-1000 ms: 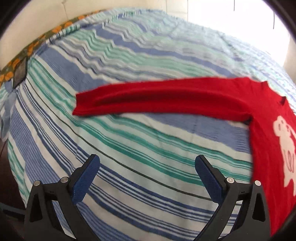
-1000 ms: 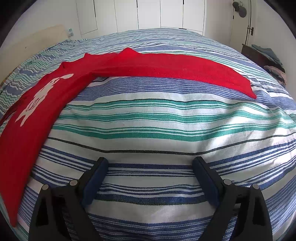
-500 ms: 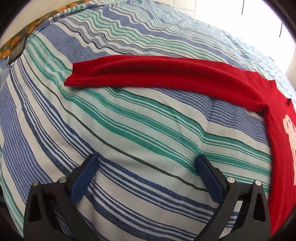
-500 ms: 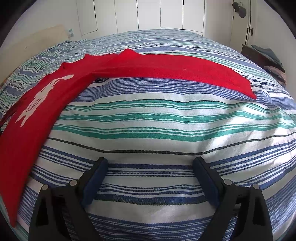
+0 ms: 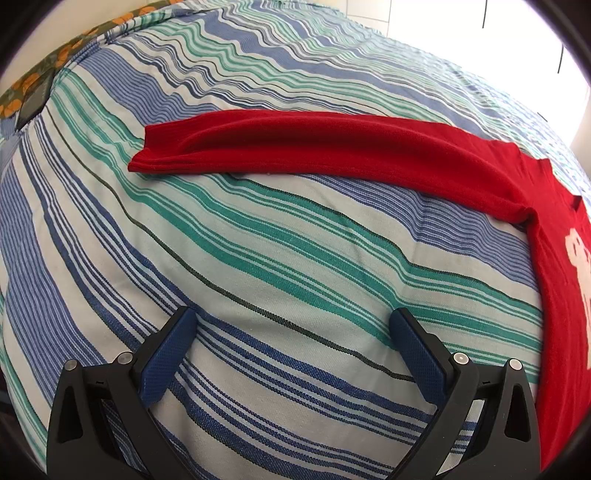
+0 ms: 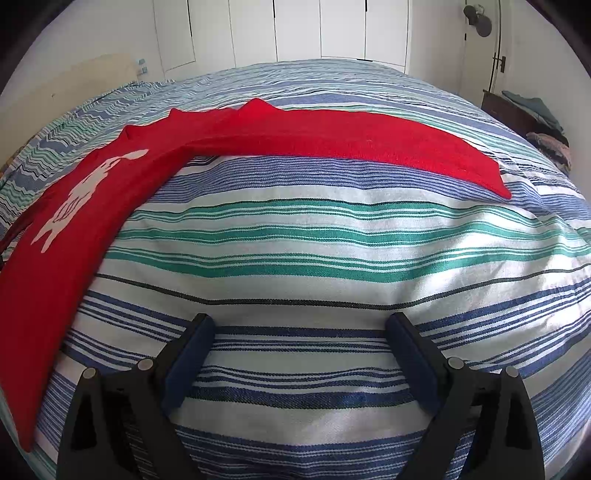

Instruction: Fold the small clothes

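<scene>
A red sweater (image 5: pixel 332 147) lies flat on a bed with a striped cover (image 5: pixel 258 258) in blue, green and white. Its body carries a white animal figure (image 6: pixel 79 195), and both sleeves are stretched out to the sides. In the left wrist view, one sleeve (image 5: pixel 295 144) runs across the upper part of the picture, with its cuff end to the left, and the body of the sweater goes down along the right edge. The left tool (image 5: pixel 291 332) is low over the cover, well apart from this sleeve; its two blue pads (image 5: pixel 166 354) stand wide apart and nothing is between them. In the right wrist view, the other sleeve (image 6: pixel 369 144) reaches to the right, and the body lies along the left side. The right tool (image 6: pixel 299 339) also hangs close above the striped cover, pointing toward the sleeve but not touching it, with the fingers spread wide and holding nothing. Behind the bed are white closet doors (image 6: pixel 295 29), and at the right a dark piece of furniture carries some other clothes (image 6: pixel 543 122).
</scene>
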`<control>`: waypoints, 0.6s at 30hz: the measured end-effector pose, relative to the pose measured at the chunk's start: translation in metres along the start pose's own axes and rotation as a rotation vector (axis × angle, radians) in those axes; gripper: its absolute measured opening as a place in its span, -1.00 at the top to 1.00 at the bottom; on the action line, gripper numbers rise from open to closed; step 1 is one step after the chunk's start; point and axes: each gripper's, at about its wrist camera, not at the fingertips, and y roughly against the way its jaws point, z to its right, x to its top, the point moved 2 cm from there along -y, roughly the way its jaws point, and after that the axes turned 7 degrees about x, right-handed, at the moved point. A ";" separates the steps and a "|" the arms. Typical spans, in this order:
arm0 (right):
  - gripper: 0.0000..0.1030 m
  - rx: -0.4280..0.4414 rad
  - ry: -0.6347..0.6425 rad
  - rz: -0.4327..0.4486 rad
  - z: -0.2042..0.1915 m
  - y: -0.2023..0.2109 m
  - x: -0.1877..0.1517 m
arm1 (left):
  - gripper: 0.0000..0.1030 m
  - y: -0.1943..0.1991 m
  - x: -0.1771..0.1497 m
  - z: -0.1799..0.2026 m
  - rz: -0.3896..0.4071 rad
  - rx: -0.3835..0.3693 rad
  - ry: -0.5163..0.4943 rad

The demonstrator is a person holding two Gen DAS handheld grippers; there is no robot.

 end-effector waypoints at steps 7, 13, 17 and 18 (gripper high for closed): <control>-0.82 0.007 -0.004 0.003 0.001 0.000 0.000 | -0.99 0.000 0.000 0.001 0.000 0.000 0.000; -0.82 0.005 -0.002 0.005 0.001 0.001 0.000 | -0.99 0.000 0.000 0.001 0.000 0.000 0.000; -0.82 0.005 -0.002 0.004 0.001 0.001 -0.001 | -0.99 0.000 0.000 0.000 0.000 0.001 0.000; -0.82 0.004 -0.002 0.004 0.001 0.001 -0.001 | -0.99 0.000 0.000 0.000 0.000 0.000 0.000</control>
